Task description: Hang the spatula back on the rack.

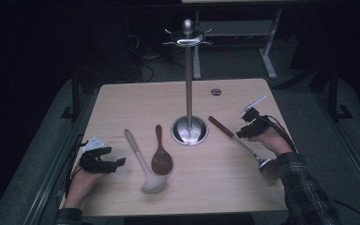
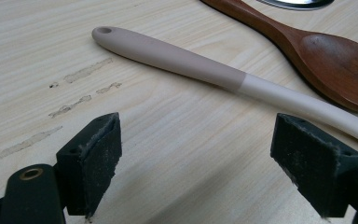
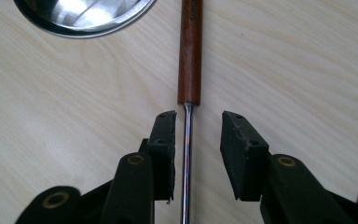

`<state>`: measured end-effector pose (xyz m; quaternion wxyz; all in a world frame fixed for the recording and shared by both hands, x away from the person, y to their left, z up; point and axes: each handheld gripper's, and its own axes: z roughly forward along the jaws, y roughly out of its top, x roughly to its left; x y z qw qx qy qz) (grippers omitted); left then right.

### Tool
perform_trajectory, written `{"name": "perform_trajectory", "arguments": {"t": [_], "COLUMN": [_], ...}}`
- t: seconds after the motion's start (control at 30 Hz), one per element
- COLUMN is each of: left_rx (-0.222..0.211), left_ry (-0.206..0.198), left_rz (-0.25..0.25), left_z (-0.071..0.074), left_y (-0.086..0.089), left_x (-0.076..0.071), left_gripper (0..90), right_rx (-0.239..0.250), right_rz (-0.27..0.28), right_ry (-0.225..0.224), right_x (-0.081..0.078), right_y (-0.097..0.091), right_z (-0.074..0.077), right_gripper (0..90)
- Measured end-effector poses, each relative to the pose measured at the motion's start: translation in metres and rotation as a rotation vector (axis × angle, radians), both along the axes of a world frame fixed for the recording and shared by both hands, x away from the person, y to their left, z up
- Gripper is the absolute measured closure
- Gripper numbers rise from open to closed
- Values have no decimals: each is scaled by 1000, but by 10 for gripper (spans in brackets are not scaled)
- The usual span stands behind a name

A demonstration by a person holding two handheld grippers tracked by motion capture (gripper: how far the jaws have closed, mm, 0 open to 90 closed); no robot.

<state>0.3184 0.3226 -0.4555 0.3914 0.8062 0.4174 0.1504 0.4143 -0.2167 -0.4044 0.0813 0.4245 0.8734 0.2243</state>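
While the wood-handled metal ladle point(image 1: 238, 139) lies flat near the table's point(image 1: 122, 98) right edge, your right gripper point(image 3: 198, 140) straddles its thin steel shaft just below the handle, jaws parted and pressing nothing, likely lined up for a grab. The hanging stand point(image 1: 189, 129) waits at the centre. Your left gripper point(image 2: 196, 154) rests wide open by the left edge, beside the beige ladle point(image 2: 191, 65) and wooden spoon point(image 2: 326, 60).

Bare tabletop point(image 1: 122, 101) left of the tall stand point(image 1: 189, 93) — ladle point(image 1: 140, 159) and wooden spoon point(image 1: 161, 152) across the middle.
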Motion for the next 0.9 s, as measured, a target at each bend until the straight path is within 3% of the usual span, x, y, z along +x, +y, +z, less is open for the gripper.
{"name": "perform_trajectory", "arguments": {"t": [0.33, 0.4, 0.53, 0.9], "left_rx": [-19, -15, 0, 3], "left_ry": [-2, -2, 0, -2], "left_rz": [14, 12, 3, 4], "left_z": [-1, 0, 0, 0], "left_y": [0, 0, 2, 2], "left_x": [0, -1, 0, -1], "left_gripper": [159, 159, 159, 159], "right_rx": [-73, -69, -115, -145], "right_rz": [65, 62, 64, 67], "right_ry": [77, 86, 113, 156], "right_x": [31, 33, 42, 51], "right_y": [29, 30, 37, 46], "right_z": [-8, -9, -15, -28], "right_gripper": [650, 644, 644, 653]}}
